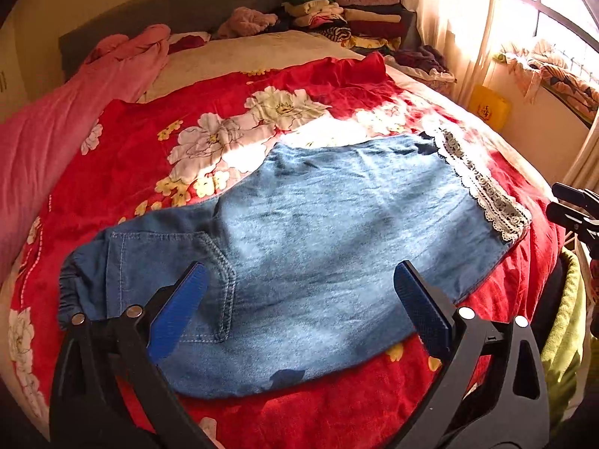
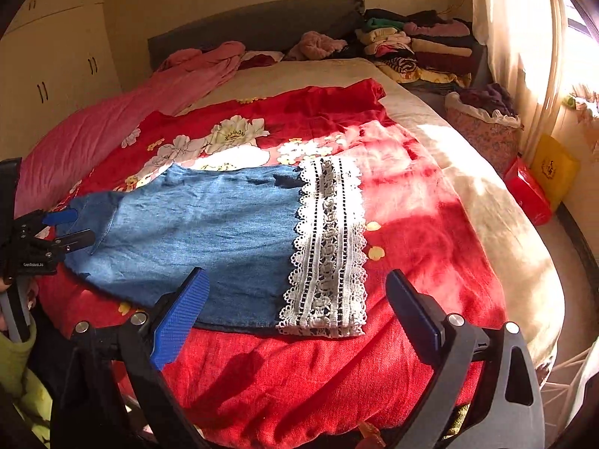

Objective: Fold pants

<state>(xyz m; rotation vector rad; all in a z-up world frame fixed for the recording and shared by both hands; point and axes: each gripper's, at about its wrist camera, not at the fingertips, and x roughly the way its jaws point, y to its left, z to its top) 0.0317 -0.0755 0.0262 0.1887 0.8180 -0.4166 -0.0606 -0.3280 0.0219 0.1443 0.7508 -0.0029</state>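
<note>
Blue denim pants (image 1: 318,232) lie flat on the red floral blanket (image 1: 157,142), folded lengthwise, with the elastic waist at the left and the white lace cuffs (image 1: 486,191) at the right. My left gripper (image 1: 299,280) is open and empty, hovering over the waist and pocket end. My right gripper (image 2: 295,288) is open and empty, just in front of the lace cuffs (image 2: 329,247). The pants also show in the right wrist view (image 2: 202,224). The left gripper appears at the left edge of the right wrist view (image 2: 67,228), open.
A pink quilt (image 1: 63,123) lies along the bed's left side. Stacks of folded clothes (image 1: 348,15) sit at the headboard. A curtain and window (image 1: 524,18) are at the right, with a yellow bag (image 2: 554,168) and red box (image 2: 528,191) on the floor.
</note>
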